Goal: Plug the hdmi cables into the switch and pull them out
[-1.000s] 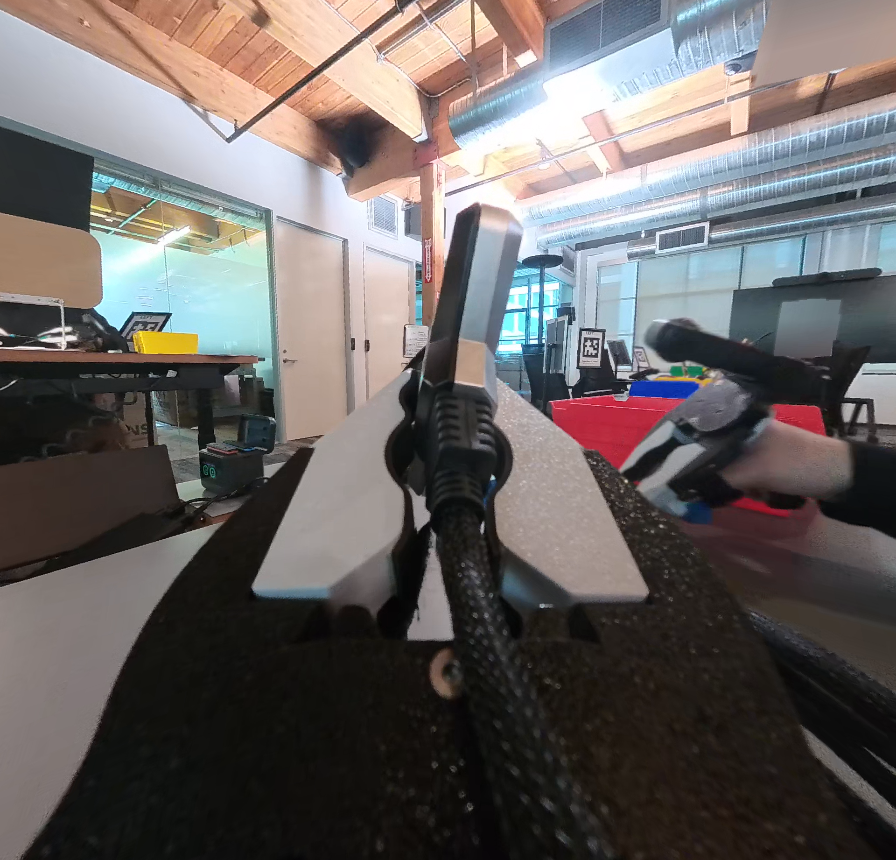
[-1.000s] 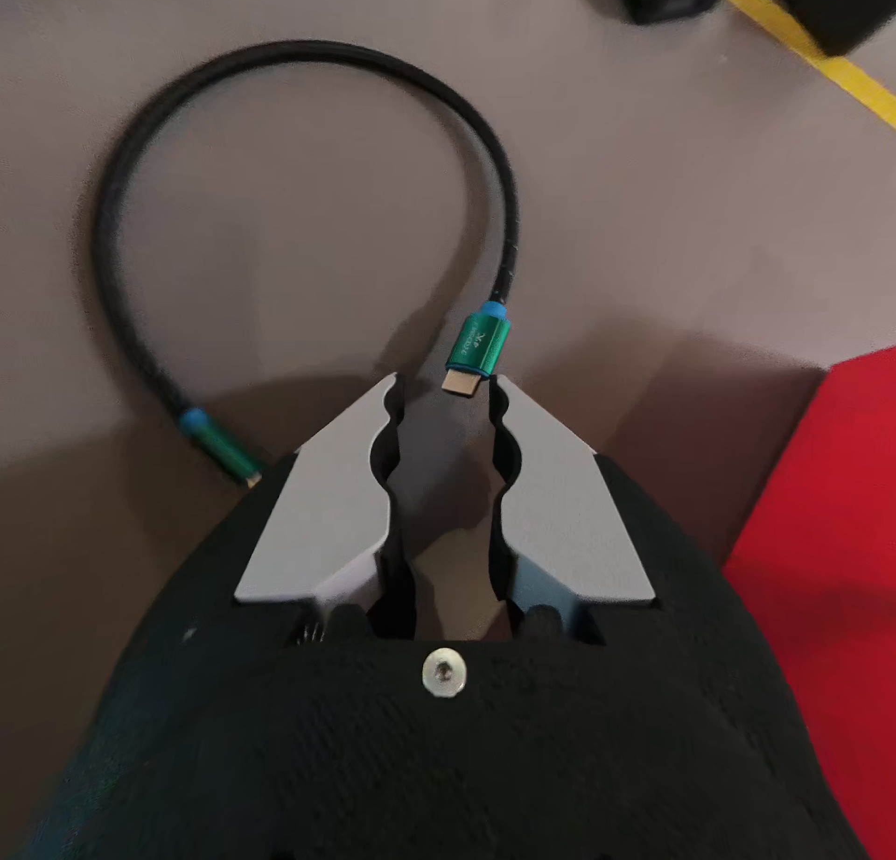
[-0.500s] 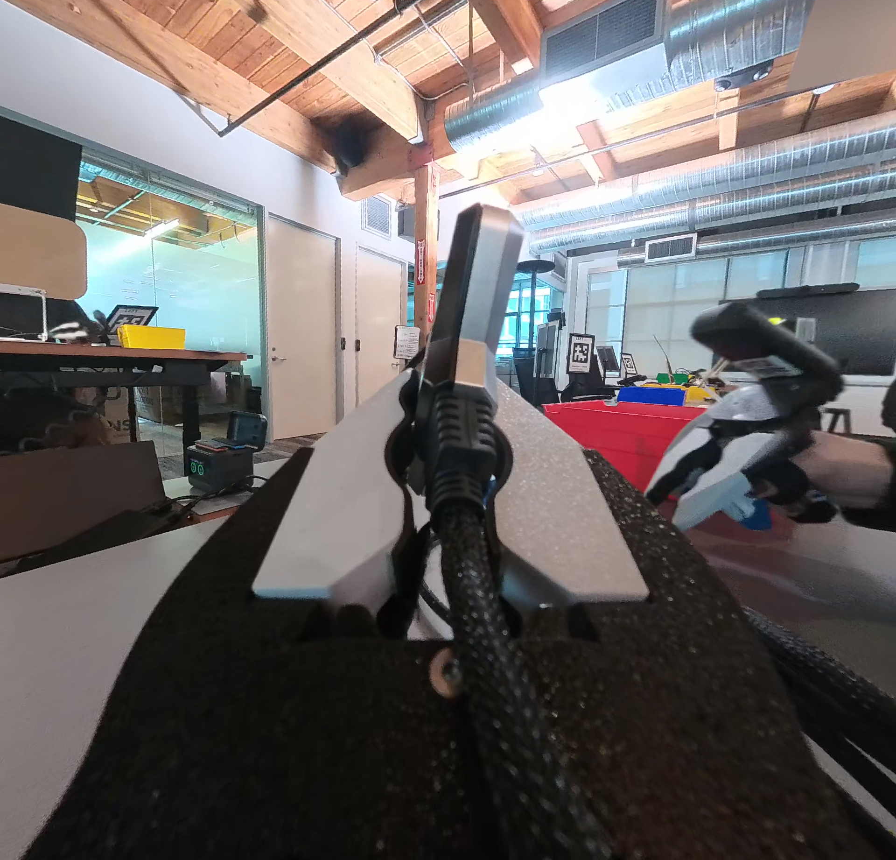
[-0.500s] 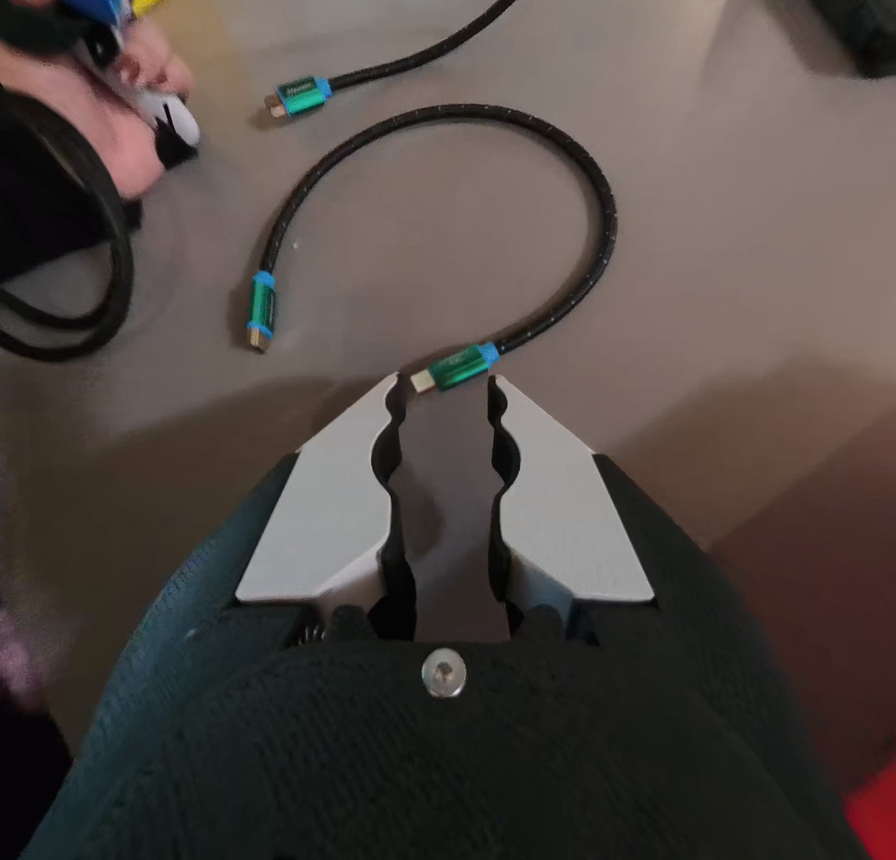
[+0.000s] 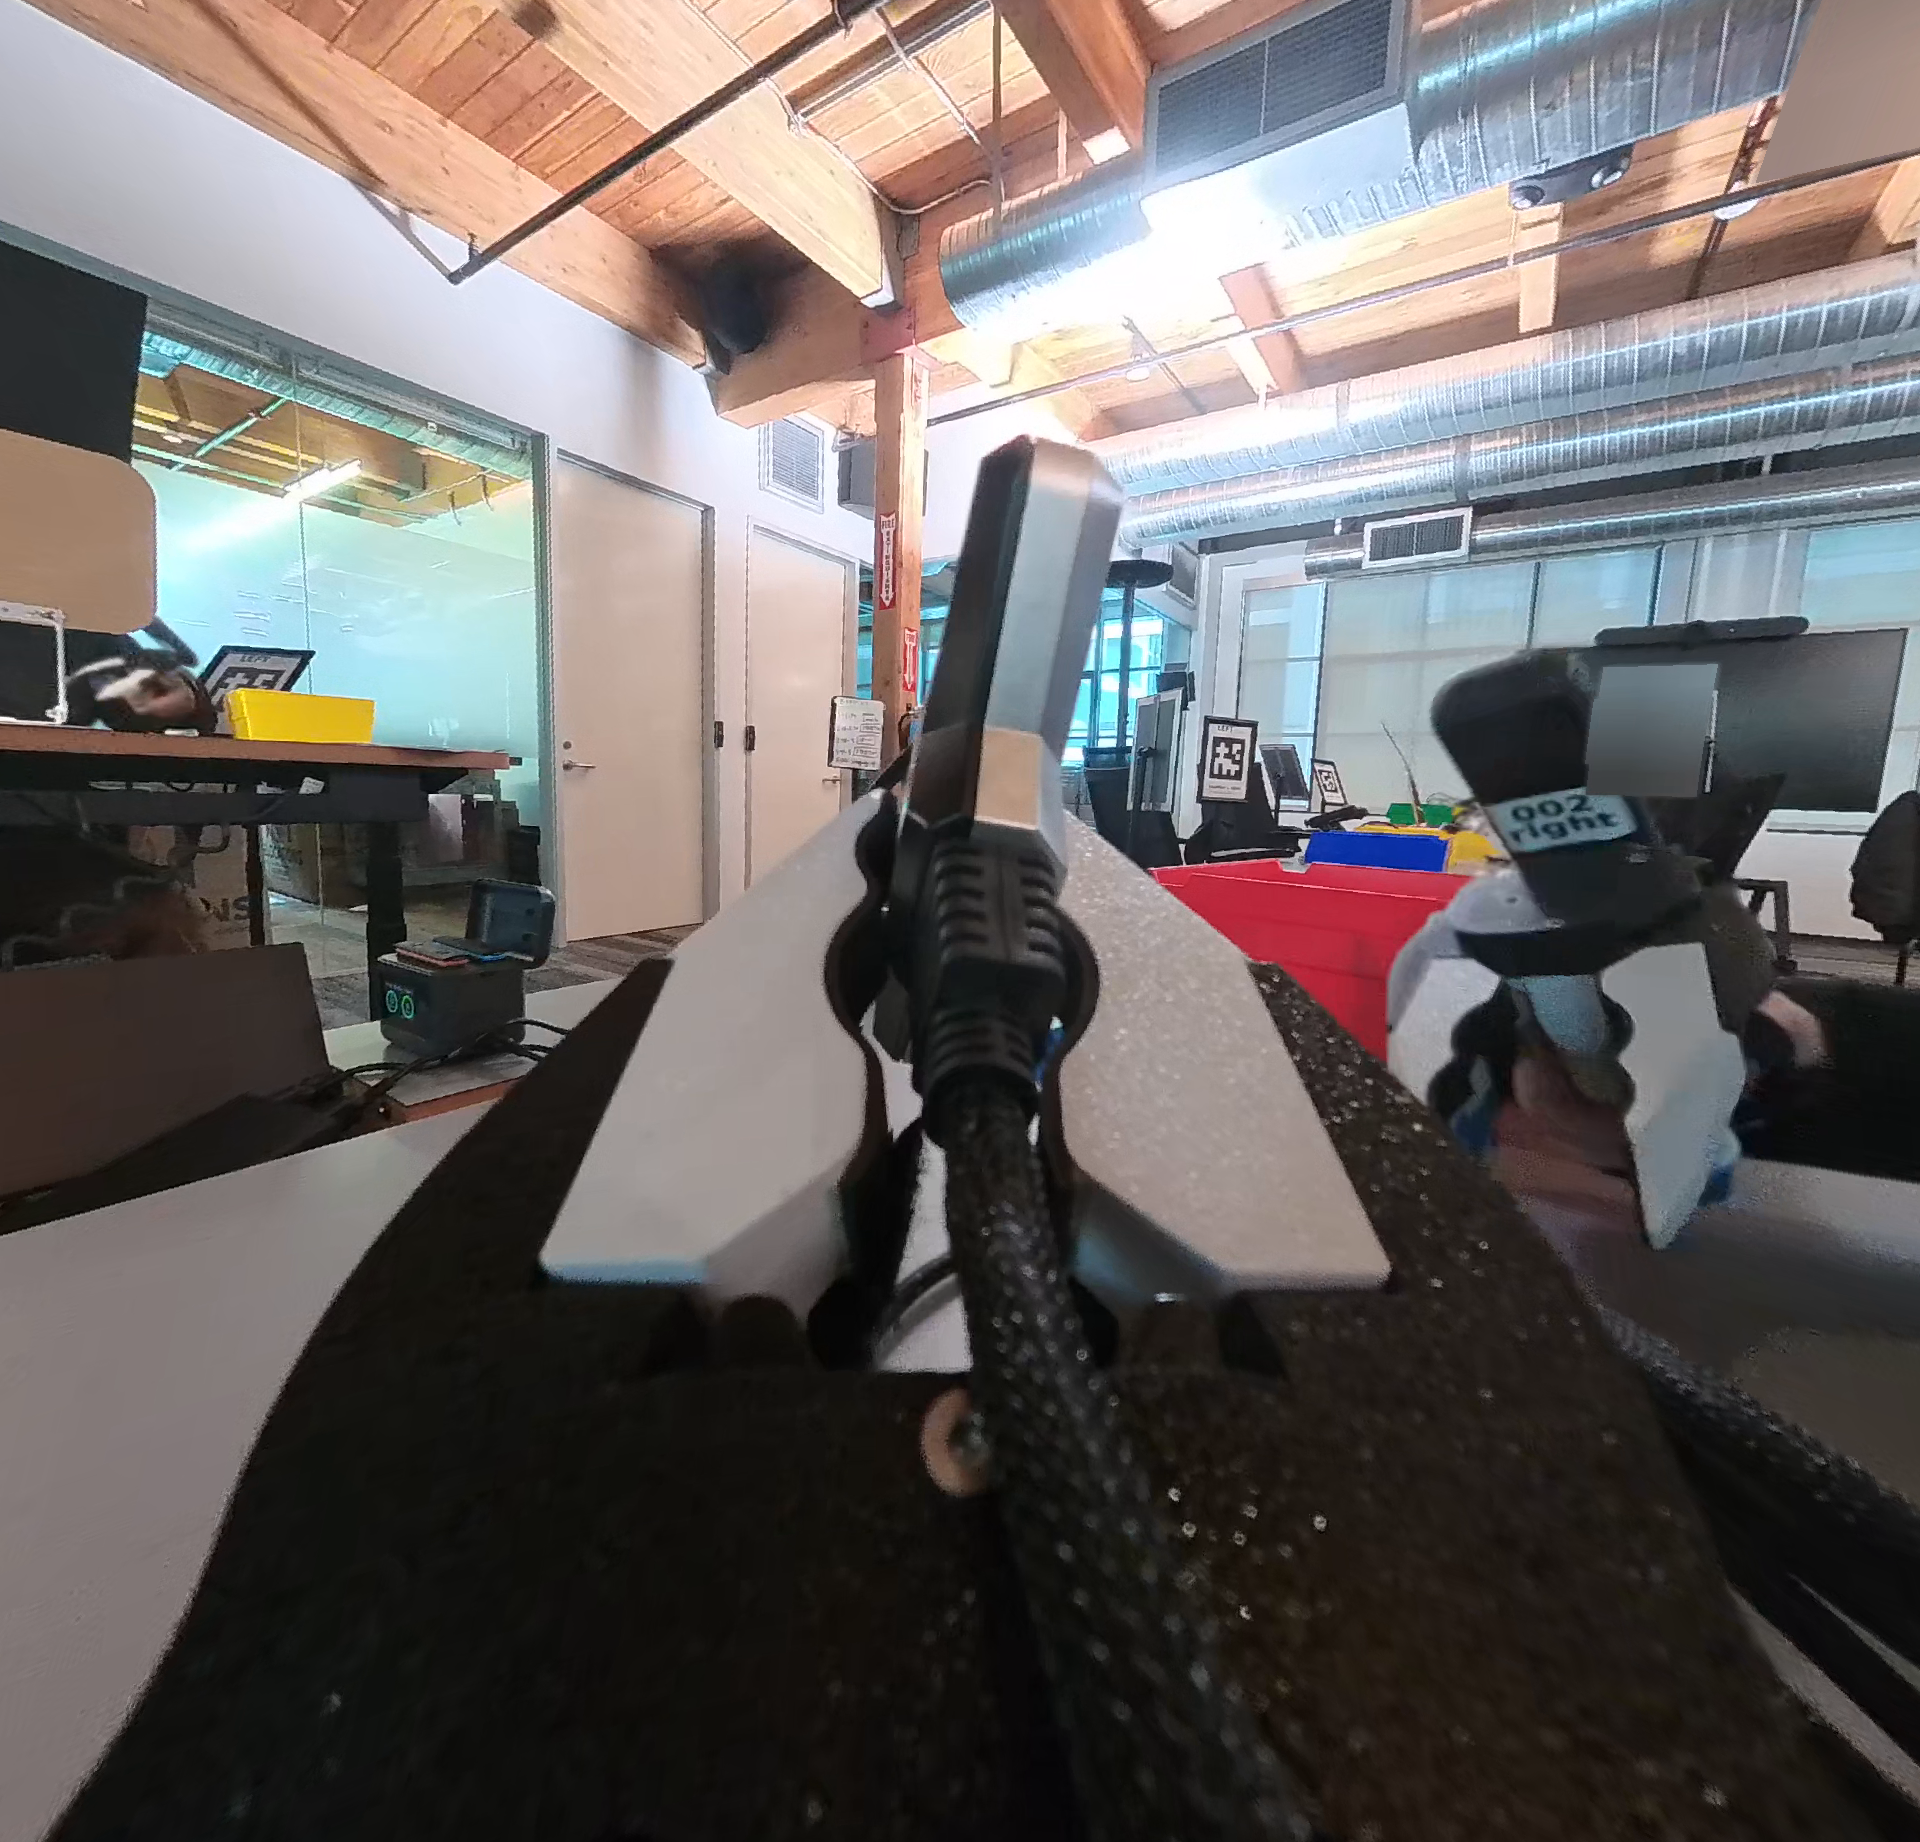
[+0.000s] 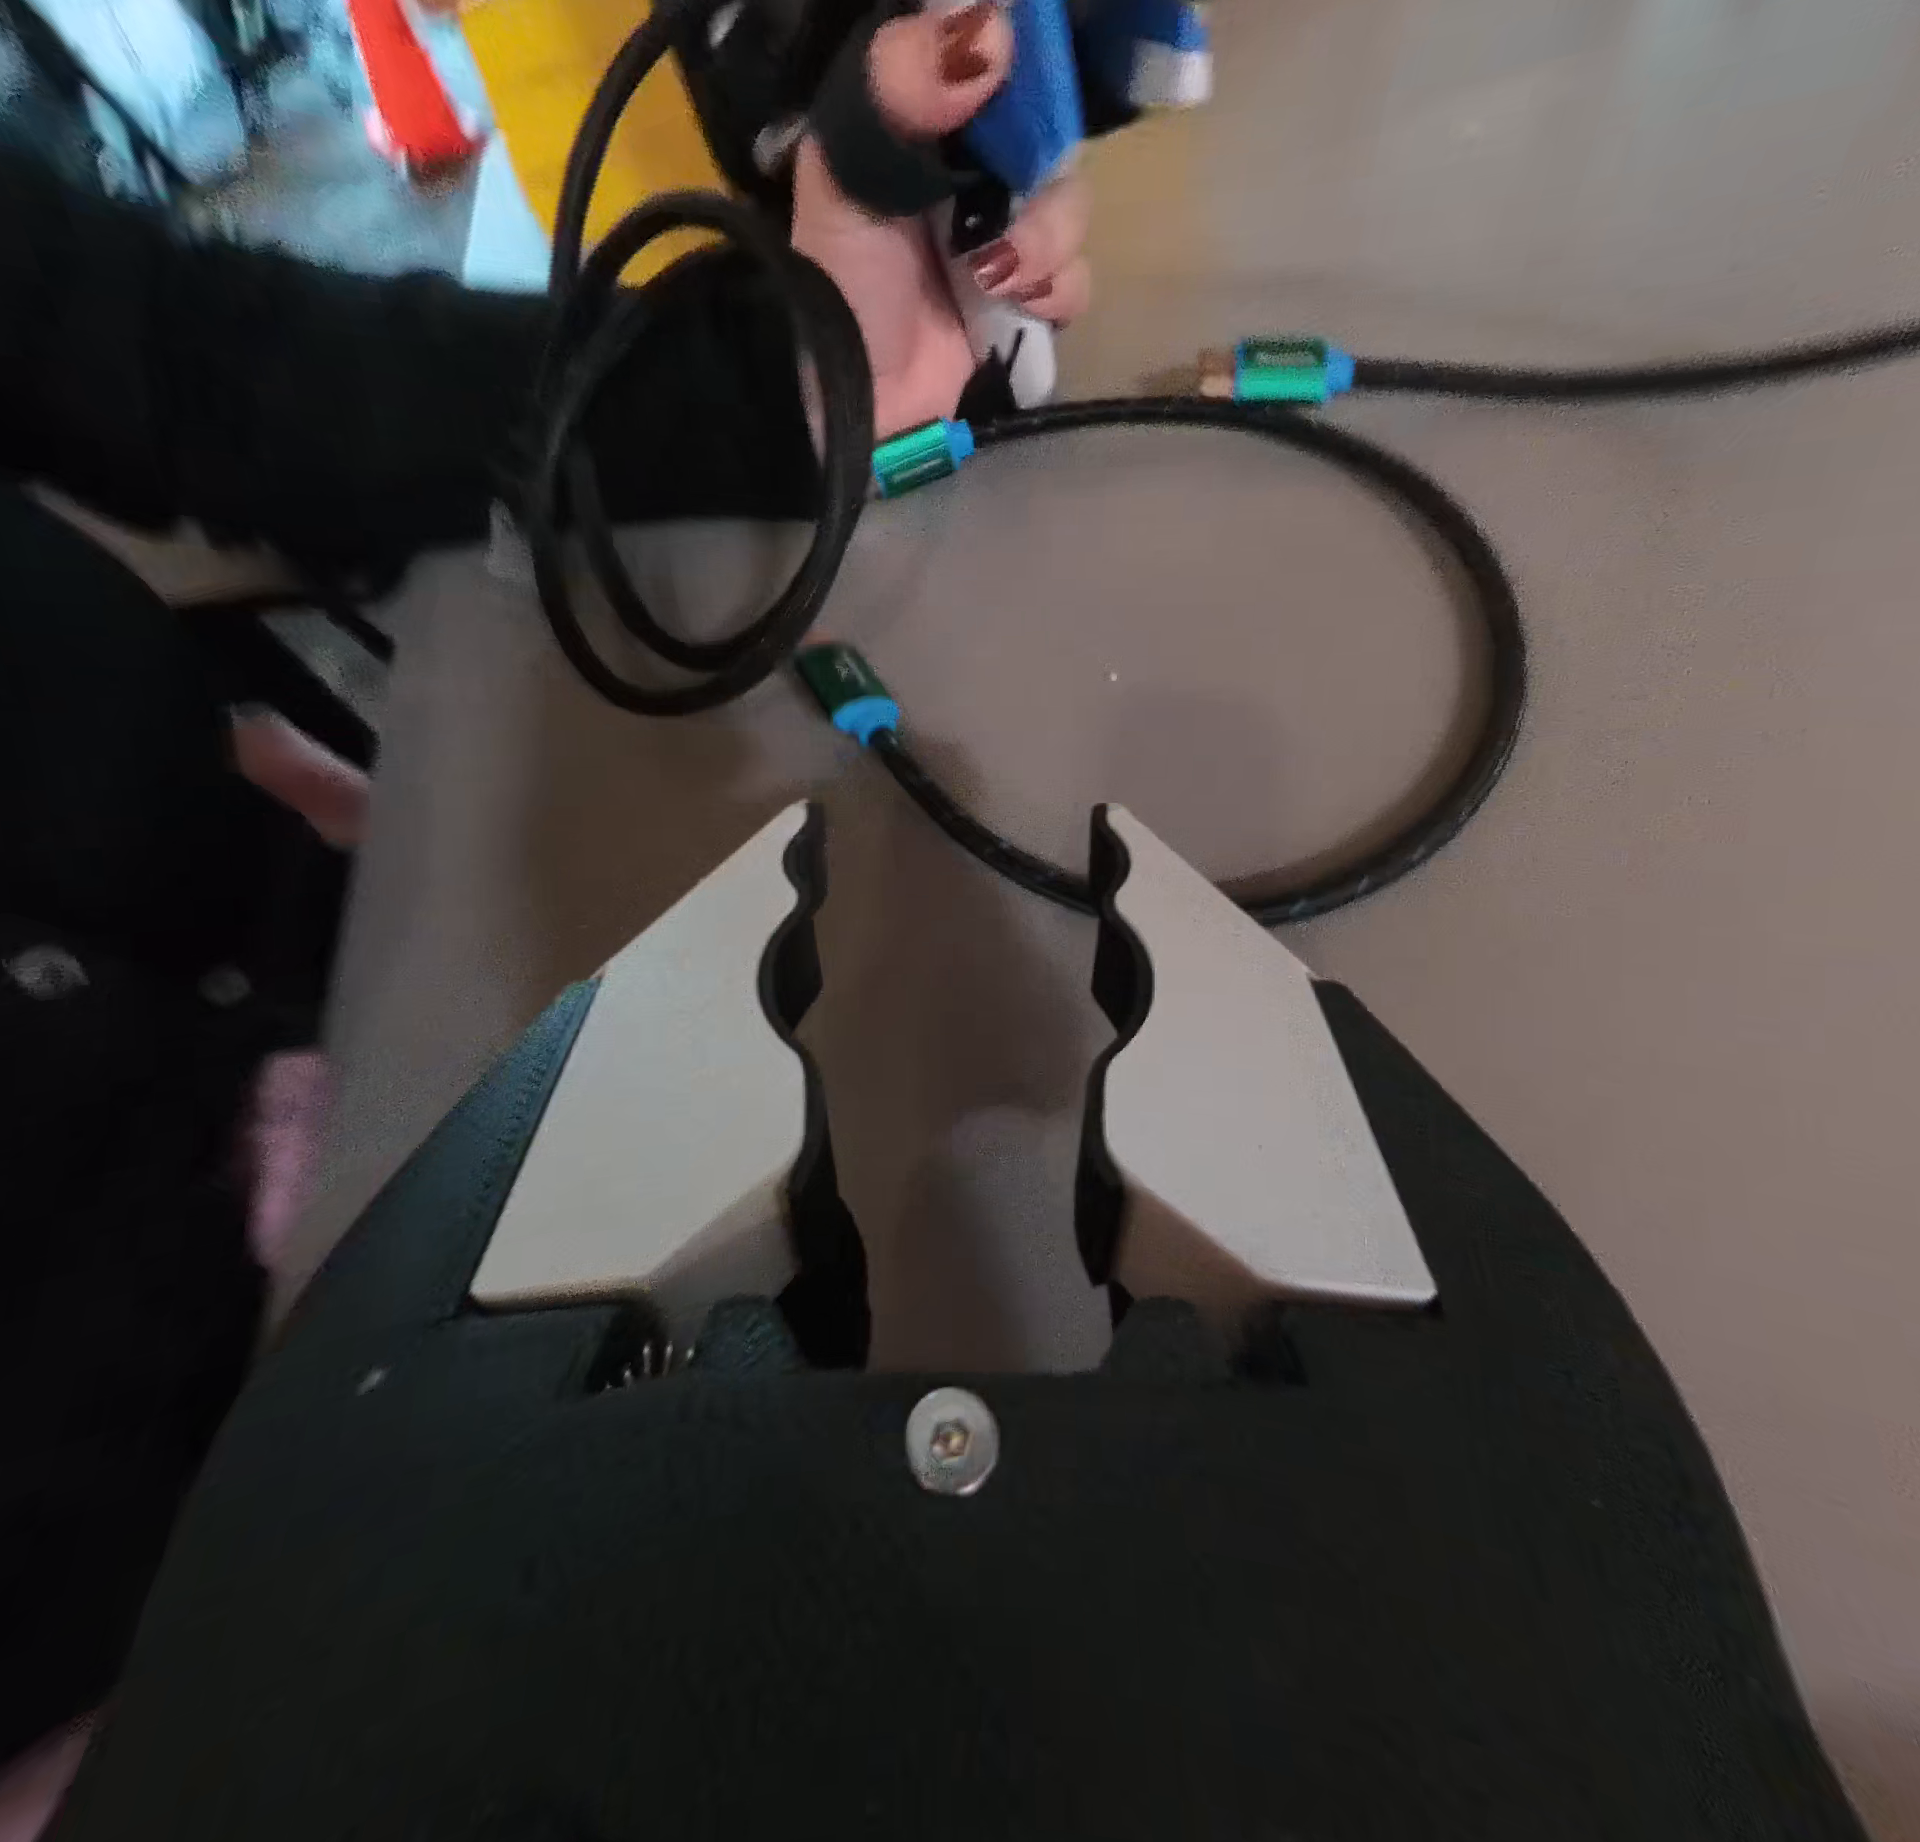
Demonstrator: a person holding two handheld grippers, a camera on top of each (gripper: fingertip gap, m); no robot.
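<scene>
My left gripper (image 5: 977, 862) is shut on the black strain relief at the base of the HDMI switch (image 5: 1023, 629). The silver-grey box points up and away, and its braided black cable (image 5: 1023, 1304) runs back over the gripper. My right gripper (image 6: 954, 826) is open and empty, just above a short braided HDMI cable (image 6: 1455, 753) curled on the grey table. That cable's green plugs lie ahead: one (image 6: 847, 686) just left of the fingertips, one (image 6: 920, 452) farther off. A second cable's green plug (image 6: 1283, 369) lies beyond. The right gripper also shows in the left wrist view (image 5: 1558, 1023).
In the right wrist view a hand (image 6: 925, 265) holds the left gripper, with black cable loops (image 6: 707, 442) hanging below it. A red bin (image 5: 1309, 919) stands beyond the table. A dark sleeve (image 6: 260, 390) covers the left side. The left gripper's tips are roughly 20 cm from the right gripper's.
My right gripper has swung left across the table and its jaws have spread wider; the short cable now runs under its tips. The left gripper keeps the switch held still.
</scene>
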